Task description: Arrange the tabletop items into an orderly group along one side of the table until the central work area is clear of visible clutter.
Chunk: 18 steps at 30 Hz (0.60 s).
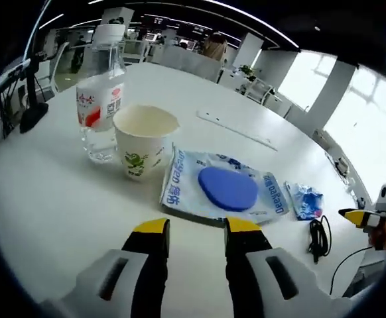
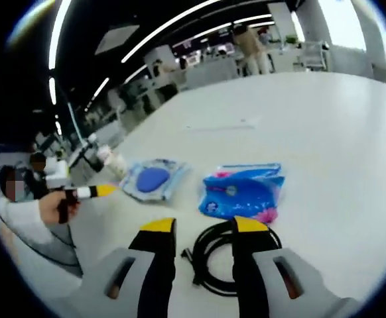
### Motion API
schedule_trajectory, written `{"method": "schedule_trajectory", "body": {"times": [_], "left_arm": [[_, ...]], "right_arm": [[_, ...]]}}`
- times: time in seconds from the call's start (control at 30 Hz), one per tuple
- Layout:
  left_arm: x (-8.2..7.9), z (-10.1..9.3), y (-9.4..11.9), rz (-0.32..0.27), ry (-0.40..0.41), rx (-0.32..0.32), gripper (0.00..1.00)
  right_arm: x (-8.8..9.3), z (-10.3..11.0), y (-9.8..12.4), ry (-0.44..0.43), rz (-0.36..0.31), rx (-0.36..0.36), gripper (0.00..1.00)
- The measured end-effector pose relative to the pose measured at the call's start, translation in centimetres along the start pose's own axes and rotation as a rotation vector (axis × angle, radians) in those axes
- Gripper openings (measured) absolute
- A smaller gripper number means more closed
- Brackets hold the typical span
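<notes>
Left gripper [image 1: 196, 232] is hovering low over the white table [image 1: 60, 199] with its yellow-tipped jaws sitting apart and nothing between them. Right ahead of it a clear packet with a blue oval sponge [image 1: 227, 187] inside is lying flat, and just past that a paper cup [image 1: 144, 140] with a green print is standing upright, pretty much touching a plastic water bottle [image 1: 101, 99] with a red-and-white label. Off to the right a small blue wrapper [image 1: 306, 201] is lying near a coiled black cable [image 1: 320, 236], and the other gripper's yellow tip is poking in at that edge.

Right gripper [image 2: 203, 228] is also spread open and gripping nothing — the coiled black cable [image 2: 213, 258] is lying on the table [image 2: 325, 132] right under its jaws, partly between them. Just beyond, a blue snack-style packet [image 2: 243, 191] is lying flat, with the sponge packet [image 2: 152, 179] beside it to the left. A person's hand [image 2: 54, 207] is holding the other gripper at the left edge.
</notes>
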<state>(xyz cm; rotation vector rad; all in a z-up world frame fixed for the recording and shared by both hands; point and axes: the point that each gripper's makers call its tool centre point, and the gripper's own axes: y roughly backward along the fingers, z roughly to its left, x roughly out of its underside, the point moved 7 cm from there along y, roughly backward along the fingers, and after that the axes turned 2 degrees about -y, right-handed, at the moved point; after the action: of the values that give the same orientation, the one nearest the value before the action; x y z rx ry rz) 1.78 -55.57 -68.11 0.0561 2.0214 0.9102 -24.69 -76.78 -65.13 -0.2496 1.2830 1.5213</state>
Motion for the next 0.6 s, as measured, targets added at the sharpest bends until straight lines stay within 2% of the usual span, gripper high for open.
{"method": "schedule_trajectory", "body": {"times": [0.17,0.37,0.5,0.6], "left_arm": [[-0.4,-2.6,-0.4,-0.015,-0.019,0.077,0.35],[-0.8,-4.9,-1.0,0.007,-0.068,0.110,0.33],[-1.1,-7.2,-1.7,0.012,-0.106,0.165,0.33],[-1.2,-10.1,-2.3,0.028,-0.167,0.225,0.33]], "right_arm": [[-0.1,-0.3,0.2,-0.011,-0.005,0.001,0.30],[-0.2,-1.0,0.4,-0.006,-0.011,0.019,0.29],[-0.6,-2.7,0.5,0.009,-0.018,0.087,0.24],[-0.8,-4.0,0.5,-0.007,-0.025,0.119,0.25]]}}
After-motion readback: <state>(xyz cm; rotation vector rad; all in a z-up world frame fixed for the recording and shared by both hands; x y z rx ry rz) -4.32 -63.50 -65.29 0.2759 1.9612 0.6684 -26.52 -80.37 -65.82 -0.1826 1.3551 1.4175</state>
